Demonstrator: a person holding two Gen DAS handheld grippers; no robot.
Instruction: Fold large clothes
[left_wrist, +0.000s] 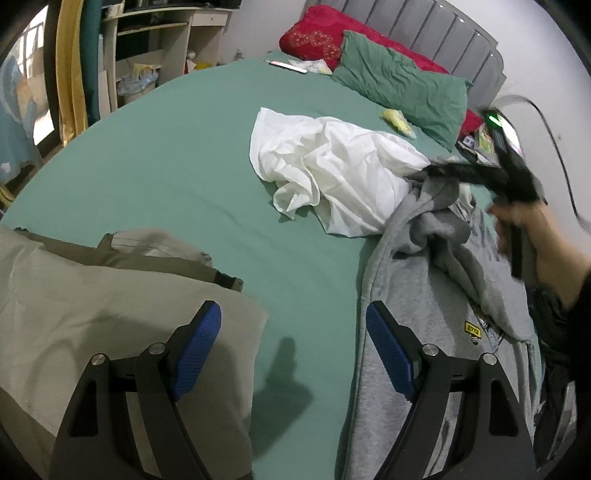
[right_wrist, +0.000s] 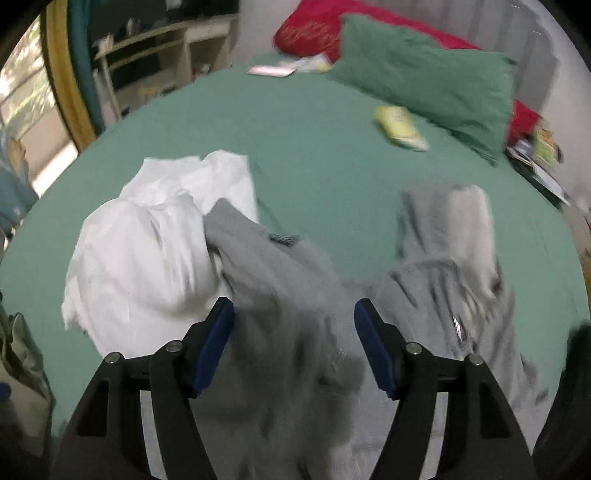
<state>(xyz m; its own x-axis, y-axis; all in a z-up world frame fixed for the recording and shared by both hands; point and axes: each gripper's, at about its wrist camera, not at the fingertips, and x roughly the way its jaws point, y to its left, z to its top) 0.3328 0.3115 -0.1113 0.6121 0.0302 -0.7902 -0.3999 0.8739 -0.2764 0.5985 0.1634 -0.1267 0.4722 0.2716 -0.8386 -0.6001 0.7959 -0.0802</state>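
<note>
A grey hoodie (left_wrist: 424, 332) with a printed chest lies crumpled at the right of the green bed sheet (left_wrist: 166, 166). Beside it is a rumpled white garment (left_wrist: 332, 166). A beige garment (left_wrist: 92, 295) lies at the lower left. My left gripper (left_wrist: 293, 325) stands open over bare sheet between the beige garment and the hoodie. In the right wrist view, my right gripper (right_wrist: 294, 325) is open above the blurred grey hoodie (right_wrist: 288, 288), with the white garment (right_wrist: 147, 258) to its left. From the left wrist view, a hand (left_wrist: 524, 229) holds that gripper at the hoodie's top.
A green pillow (left_wrist: 402, 85) and a red pillow (left_wrist: 314, 33) rest against the grey headboard (left_wrist: 443, 33). A yellow packet (left_wrist: 397, 120) and a flat phone-like item (left_wrist: 288, 66) lie on the sheet. Shelves (left_wrist: 155, 48) and curtains stand past the bed's far left edge.
</note>
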